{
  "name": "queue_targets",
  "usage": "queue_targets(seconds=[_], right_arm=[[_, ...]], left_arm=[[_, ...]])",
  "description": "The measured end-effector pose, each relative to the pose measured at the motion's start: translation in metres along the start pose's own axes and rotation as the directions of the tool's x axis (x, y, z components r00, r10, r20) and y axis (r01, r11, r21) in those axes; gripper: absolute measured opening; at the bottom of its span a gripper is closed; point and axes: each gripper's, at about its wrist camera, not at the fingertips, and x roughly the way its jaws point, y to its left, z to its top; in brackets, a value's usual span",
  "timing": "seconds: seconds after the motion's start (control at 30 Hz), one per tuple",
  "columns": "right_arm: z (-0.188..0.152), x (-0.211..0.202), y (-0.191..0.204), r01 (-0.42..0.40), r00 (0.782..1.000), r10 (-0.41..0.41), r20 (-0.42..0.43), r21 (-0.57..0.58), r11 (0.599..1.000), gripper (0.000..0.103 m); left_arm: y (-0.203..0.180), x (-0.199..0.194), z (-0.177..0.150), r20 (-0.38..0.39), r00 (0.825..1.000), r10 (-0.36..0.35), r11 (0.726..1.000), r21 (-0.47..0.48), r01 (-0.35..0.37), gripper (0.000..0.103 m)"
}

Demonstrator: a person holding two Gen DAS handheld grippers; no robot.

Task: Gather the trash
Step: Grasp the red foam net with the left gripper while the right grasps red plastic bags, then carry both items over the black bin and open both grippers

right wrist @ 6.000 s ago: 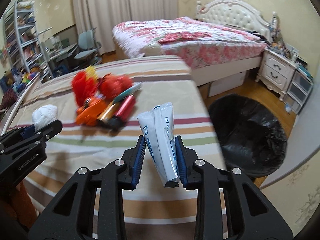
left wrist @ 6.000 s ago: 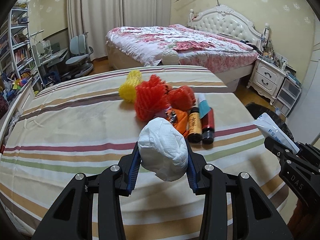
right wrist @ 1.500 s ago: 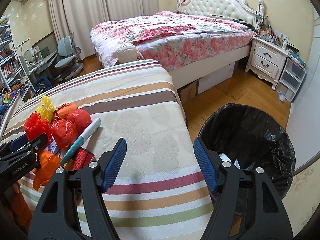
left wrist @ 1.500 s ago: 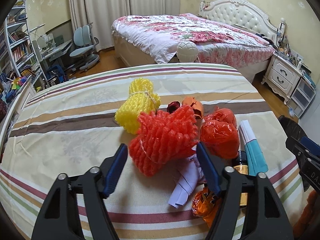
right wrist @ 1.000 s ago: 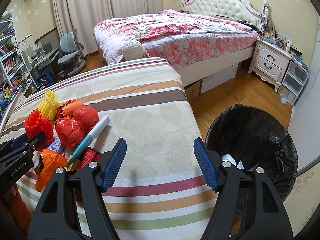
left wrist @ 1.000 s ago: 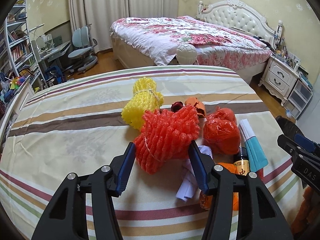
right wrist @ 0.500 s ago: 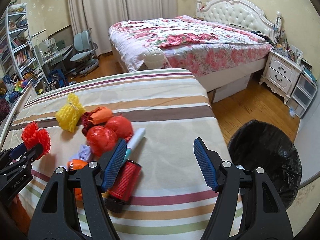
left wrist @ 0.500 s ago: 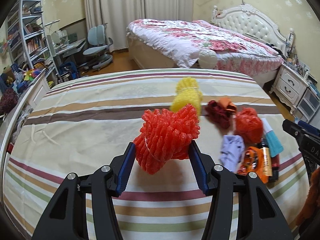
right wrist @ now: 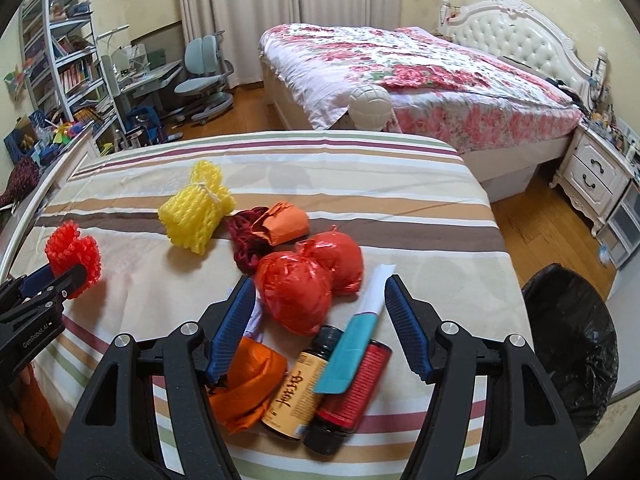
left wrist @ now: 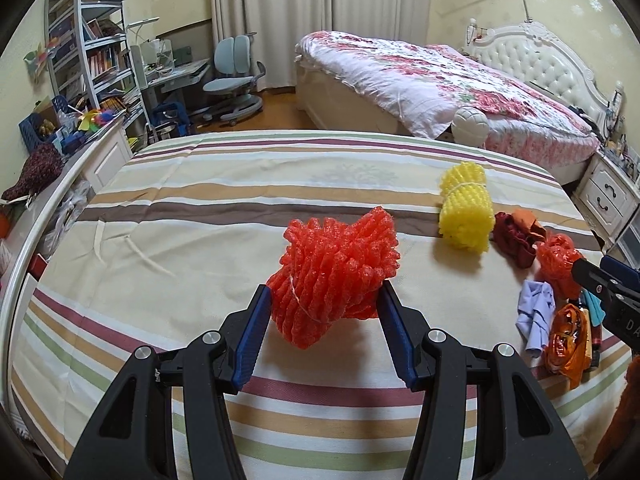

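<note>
At the right-wrist view's left edge, the left gripper [left wrist: 322, 330] clenched a light, springy red foam-net bundle [left wrist: 336, 270] across its middle. Centre frame, the right gripper [right wrist: 320, 320], jaws just narrowing, remained unclenched over a soft red plastic-bag ball [right wrist: 295, 293] on the striped bed [right wrist: 420, 208].

Trash pile [right wrist: 304, 312] lies on the striped bed [right wrist: 420, 216], bin [right wrist: 572, 344] beside its right edge
</note>
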Motion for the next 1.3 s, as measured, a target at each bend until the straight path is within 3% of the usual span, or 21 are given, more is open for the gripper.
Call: queue_targets(seconds=[0.13, 0.23, 0.27, 0.87, 1.3], right_arm=[[-0.002, 0.009, 0.009, -0.005, 1.0, 0.004, -0.028, -0.019, 1.0, 0.051], [-0.002, 0.014, 0.011, -0.013, 0.999, 0.012, -0.049, -0.022, 1.0, 0.034], [-0.002, 0.015, 0.012, -0.012, 0.999, 0.011, -0.048, -0.027, 1.0, 0.032], [0.007, -0.029, -0.019, 0.014, 0.998, -0.016, 0.066, 0.035, 0.999, 0.026], [-0.014, -0.065, -0.083, 0.095, 0.989, -0.108, 0.105, 0.125, 0.988, 0.026]], left_arm=[[0.002, 0.004, -0.001, -0.011, 1.0, -0.006, 1.0, -0.008, 0.006, 0.054], [0.003, 0.005, -0.003, -0.014, 1.0, -0.011, 1.0, -0.011, 0.011, 0.054], [0.003, 0.005, -0.003, -0.015, 1.0, -0.014, 1.0, -0.012, 0.014, 0.054], [-0.017, -0.014, -0.001, 0.013, 0.998, -0.066, 0.998, 0.021, 0.066, 0.054], [-0.078, -0.042, 0.0, 0.039, 0.983, -0.178, 0.979, 0.108, 0.173, 0.054]])
